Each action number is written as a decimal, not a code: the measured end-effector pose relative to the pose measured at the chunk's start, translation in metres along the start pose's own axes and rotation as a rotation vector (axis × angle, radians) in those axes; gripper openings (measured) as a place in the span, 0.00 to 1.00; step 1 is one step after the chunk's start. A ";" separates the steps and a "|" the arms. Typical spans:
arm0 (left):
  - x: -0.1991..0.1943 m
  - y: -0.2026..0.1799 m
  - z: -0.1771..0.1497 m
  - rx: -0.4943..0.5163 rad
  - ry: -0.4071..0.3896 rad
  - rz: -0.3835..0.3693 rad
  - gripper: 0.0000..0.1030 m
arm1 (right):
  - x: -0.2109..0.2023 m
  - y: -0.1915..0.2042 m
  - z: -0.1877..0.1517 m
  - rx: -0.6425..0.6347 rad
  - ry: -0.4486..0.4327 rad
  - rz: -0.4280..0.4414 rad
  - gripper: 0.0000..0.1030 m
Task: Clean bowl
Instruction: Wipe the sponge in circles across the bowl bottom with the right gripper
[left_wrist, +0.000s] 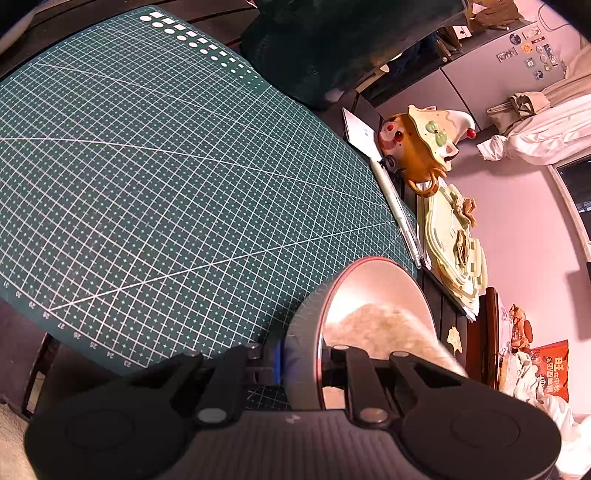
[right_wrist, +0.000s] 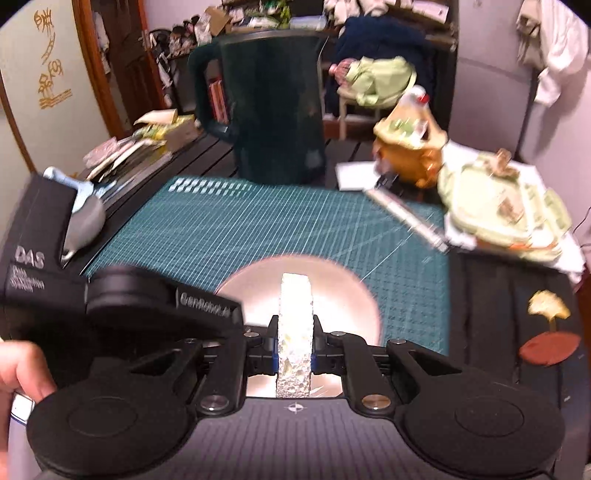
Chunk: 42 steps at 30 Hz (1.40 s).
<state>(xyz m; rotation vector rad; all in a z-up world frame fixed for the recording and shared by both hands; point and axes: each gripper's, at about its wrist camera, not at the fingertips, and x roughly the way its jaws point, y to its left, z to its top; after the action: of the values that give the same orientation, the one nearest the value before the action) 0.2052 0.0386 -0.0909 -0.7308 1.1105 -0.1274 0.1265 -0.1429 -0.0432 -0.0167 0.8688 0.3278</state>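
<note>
Bowl (left_wrist: 376, 295) rim between left jaws, sponge (right_wrist: 294, 332) in right jaws

our left gripper (left_wrist: 301, 363) clamped tight on the bowl (left_wrist: 373, 295) rim, our right gripper (right_wrist: 294, 356) pinching the sponge (right_wrist: 294, 332) upright between its fingers, left gripper body sitting off to its left
</note>
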 end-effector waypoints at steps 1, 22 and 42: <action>0.000 0.000 0.000 0.000 0.000 0.000 0.15 | 0.003 0.001 -0.001 -0.002 0.010 0.006 0.12; -0.002 -0.008 0.005 0.001 0.004 0.000 0.15 | -0.040 -0.023 0.015 0.024 -0.153 -0.019 0.12; -0.001 0.004 0.006 -0.003 0.011 -0.007 0.16 | -0.006 0.004 0.000 -0.134 -0.193 -0.184 0.12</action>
<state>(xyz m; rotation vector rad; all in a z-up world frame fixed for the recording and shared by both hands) 0.2093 0.0449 -0.0908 -0.7370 1.1186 -0.1356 0.1222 -0.1409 -0.0385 -0.1854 0.6480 0.2102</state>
